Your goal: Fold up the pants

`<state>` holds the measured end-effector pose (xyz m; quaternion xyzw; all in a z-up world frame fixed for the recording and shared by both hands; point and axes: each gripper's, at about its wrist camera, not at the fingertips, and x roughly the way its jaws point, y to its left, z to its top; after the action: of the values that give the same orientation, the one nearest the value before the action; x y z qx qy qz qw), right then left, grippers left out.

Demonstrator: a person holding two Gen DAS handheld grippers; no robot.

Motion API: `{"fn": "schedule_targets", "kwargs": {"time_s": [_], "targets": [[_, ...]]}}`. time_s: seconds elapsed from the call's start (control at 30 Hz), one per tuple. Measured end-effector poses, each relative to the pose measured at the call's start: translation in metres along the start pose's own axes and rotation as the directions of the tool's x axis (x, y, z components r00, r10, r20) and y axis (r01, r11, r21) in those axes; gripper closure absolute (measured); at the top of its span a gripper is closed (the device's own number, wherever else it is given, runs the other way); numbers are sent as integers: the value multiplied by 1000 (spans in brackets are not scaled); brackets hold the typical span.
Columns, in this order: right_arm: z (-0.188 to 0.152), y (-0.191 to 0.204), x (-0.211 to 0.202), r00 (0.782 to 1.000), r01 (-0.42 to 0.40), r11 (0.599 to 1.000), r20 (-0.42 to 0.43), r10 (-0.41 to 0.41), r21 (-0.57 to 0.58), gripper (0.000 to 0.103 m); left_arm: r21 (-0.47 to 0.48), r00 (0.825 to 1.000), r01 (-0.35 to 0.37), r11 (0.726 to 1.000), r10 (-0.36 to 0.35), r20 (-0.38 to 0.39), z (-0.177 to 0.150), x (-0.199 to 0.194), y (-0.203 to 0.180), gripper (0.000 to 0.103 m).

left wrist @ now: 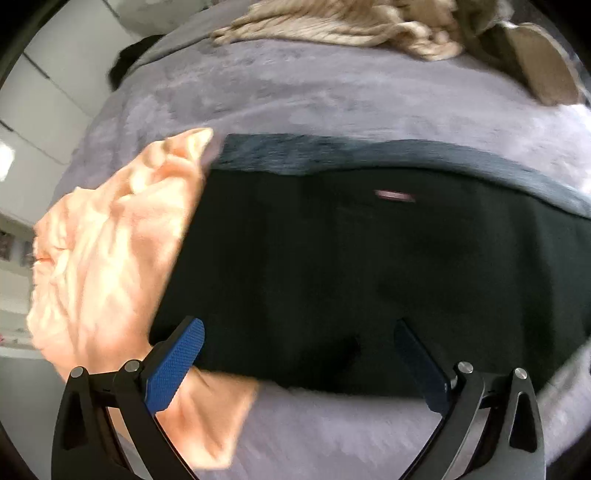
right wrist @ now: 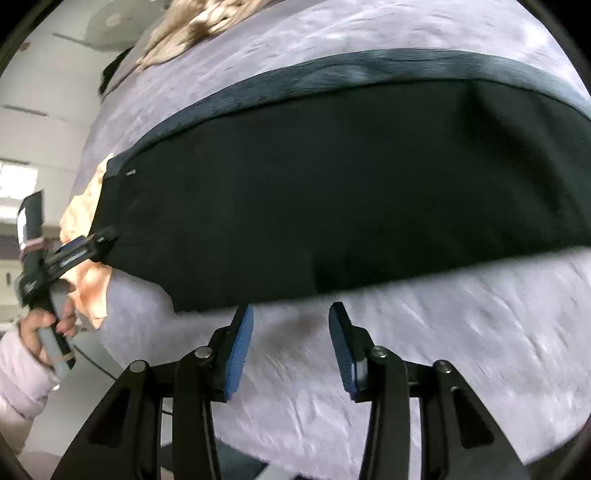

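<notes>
Across the middle of the bed [left wrist: 332, 99], which is covered by a grey plush blanket, the black pants [left wrist: 351, 266] are laid flat as a long dark band, with the waist end toward the left and a lighter grey strip of fabric visible along the far edge. A small pale label [left wrist: 394, 195] is seen near that far edge. The cloth appears smooth, matte and fairly heavy, with little wrinkling; it is judged to hold a crease readily. An orange garment [left wrist: 110, 251] lies bunched at the left end, partly under the pants. A beige knitted throw [left wrist: 351, 26] is heaped at the far side of the bed. The left tongs [left wrist: 299, 334] are spread wide over the near left corner of the pants, with nothing held. The right tongs [right wrist: 291, 319] are also apart, at a moderate gap, just beside the near edge and empty, with blanket between them. From the right wrist view, the left tongs are seen at the waist end, in the left hand [right wrist: 44, 325]. The step in hand is judged to be the approach before a fold. The next move calls for both tongs to be closed on the near edge, so that the edge can be lifted evenly; the orange garment should not be pinched together with it.
</notes>
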<state>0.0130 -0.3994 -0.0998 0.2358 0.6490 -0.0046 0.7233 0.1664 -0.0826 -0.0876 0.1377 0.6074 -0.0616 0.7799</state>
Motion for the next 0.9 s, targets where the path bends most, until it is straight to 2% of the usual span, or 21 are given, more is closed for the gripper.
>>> {"fn": "schedule_targets", "kwargs": {"time_s": [0.1, 0.13, 0.3, 0.4, 0.47, 0.57, 0.67, 0.77, 0.9], "targets": [[-17, -14, -23, 999, 24, 997, 44, -28, 76, 49, 70, 997, 80, 994, -81, 5, -11, -20, -26, 0], [-25, -21, -32, 997, 22, 991, 67, -31, 134, 49, 103, 995, 96, 990, -97, 6, -13, -23, -37, 0], [-52, -42, -52, 990, 15, 952, 130, -57, 305, 49, 290, 981, 182, 940, -193, 8, -17, -46, -102, 0], [-67, -50, -66, 984, 22, 938, 160, -82, 346, 49, 355, 973, 213, 910, -231, 10, -11, -55, -129, 0], [-73, -59, -76, 979, 26, 932, 177, -96, 361, 49, 373, 970, 222, 901, -244, 12, -9, -62, -146, 0], [-79, -83, -90, 976, 10, 918, 197, -95, 397, 49, 380, 968, 231, 896, -253, 8, -4, -68, -168, 0], [-79, -112, -102, 971, -5, 908, 220, -96, 418, 49, 384, 972, 214, 898, -234, 5, 0, -69, -191, 0], [-76, -146, -111, 971, -8, 908, 221, -93, 419, 49, 374, 982, 174, 911, -188, 2, 3, -72, -221, 0], [-65, -211, -130, 967, -32, 900, 241, -82, 435, 49, 340, 988, 148, 929, -155, -8, 9, -78, -273, 0]]}}
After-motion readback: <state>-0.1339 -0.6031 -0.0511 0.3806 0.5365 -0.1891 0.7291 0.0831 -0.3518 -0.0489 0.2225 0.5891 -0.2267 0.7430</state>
